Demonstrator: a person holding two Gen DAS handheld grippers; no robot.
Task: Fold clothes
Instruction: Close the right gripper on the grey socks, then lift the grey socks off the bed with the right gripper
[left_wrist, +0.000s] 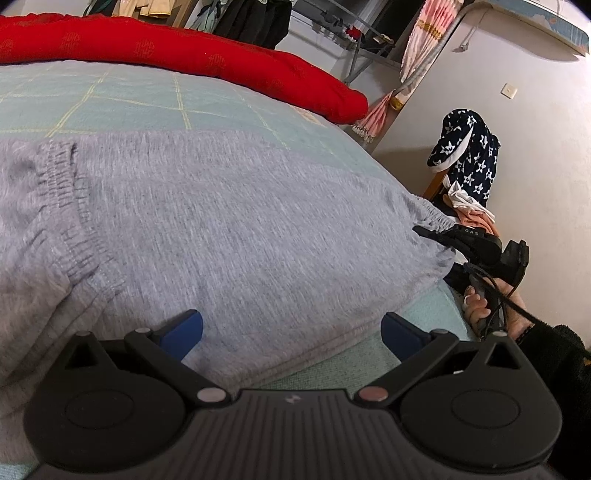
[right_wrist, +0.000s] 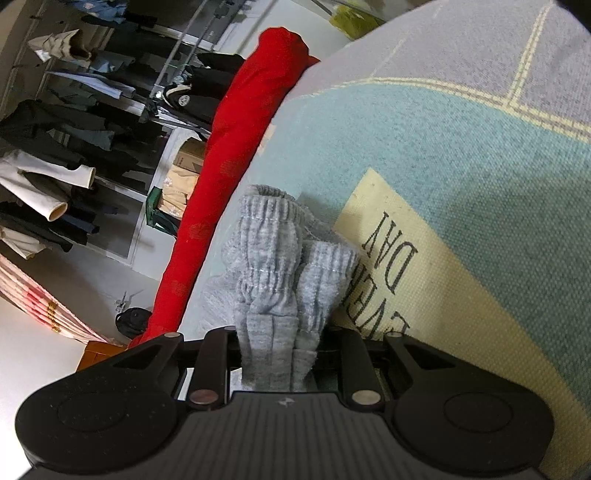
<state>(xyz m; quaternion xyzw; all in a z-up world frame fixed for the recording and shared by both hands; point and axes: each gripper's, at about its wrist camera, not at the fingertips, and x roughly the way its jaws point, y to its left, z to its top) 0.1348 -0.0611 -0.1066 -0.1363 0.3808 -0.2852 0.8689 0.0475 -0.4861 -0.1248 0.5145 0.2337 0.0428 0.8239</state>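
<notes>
Grey sweatpants (left_wrist: 236, 229) lie spread on the bed, their elastic waistband (left_wrist: 62, 184) bunched at the left. My left gripper (left_wrist: 293, 332) hovers low over the near hem, open, its blue pads (left_wrist: 184, 330) wide apart and the cloth lying between them untouched. At the bed's right edge my right gripper (left_wrist: 461, 240), held by a person's hand (left_wrist: 480, 306), pinches a gathered elastic edge (left_wrist: 430, 216). In the right wrist view that gripper (right_wrist: 277, 347) is shut on two bunched ribbed cuffs (right_wrist: 284, 254) of the grey sweatpants; the pads are hidden by the cloth.
A teal checked sheet (left_wrist: 155, 99) covers the bed, with a cream printed patch (right_wrist: 417, 266). A red quilt (left_wrist: 192, 51) lies rolled along the far side. A star-patterned navy garment (left_wrist: 469, 147) hangs on a chair by the wall. Hanging clothes (right_wrist: 55, 147) fill a rack beyond.
</notes>
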